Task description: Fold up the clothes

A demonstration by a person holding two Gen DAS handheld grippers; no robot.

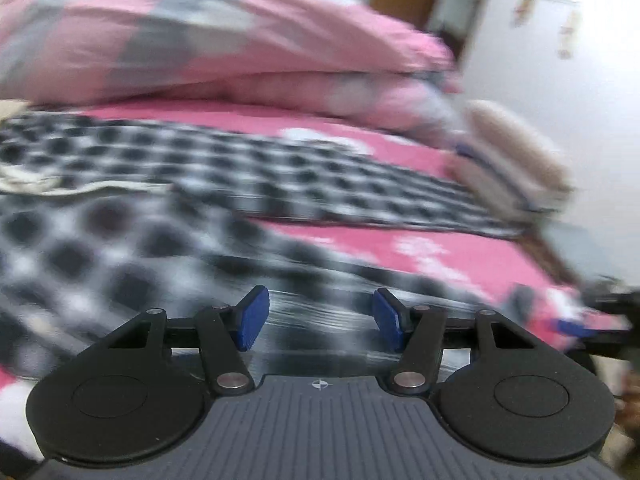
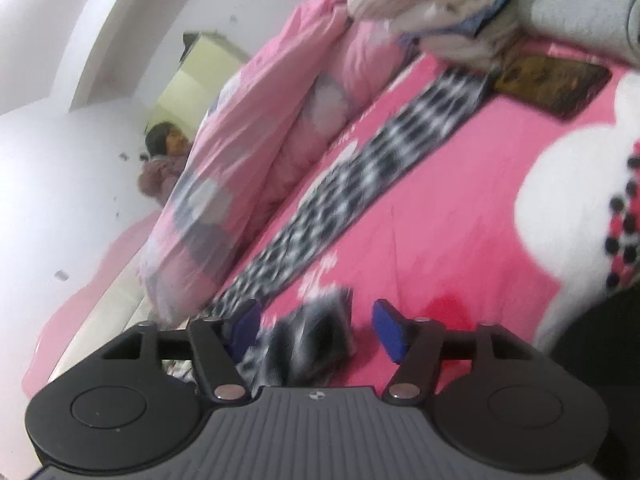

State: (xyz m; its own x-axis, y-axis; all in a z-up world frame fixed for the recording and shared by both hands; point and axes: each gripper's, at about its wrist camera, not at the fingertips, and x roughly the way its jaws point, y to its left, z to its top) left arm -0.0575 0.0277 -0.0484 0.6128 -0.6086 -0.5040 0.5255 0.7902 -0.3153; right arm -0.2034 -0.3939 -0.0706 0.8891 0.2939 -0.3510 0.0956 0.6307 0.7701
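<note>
Checked fabric fills the left wrist view: a black-and-white checked garment is spread across the pink bed, its nearest fold lying directly under and ahead of the left tool. The left tool is seen with its blue pads standing moderately apart and nothing pinched between them; the cloth passes beneath the gap, not into it. A long band of the garment is seen running away to the right, toward a pile of folded clothes at the far side, with a pink quilt heaped behind. Much of this view is blurred.

In the right wrist view the right tool is held wide, and a bunched corner of the same checked cloth sits loosely in the gap, touched by neither pad as far as can be told. From that corner the long axis of the garment is seen stretching diagonally up and to the right, toward the pile and a dark phone on the bed. The right tool is judged the nearer one to a free end, so any next grasp is best made there, along that diagonal
</note>
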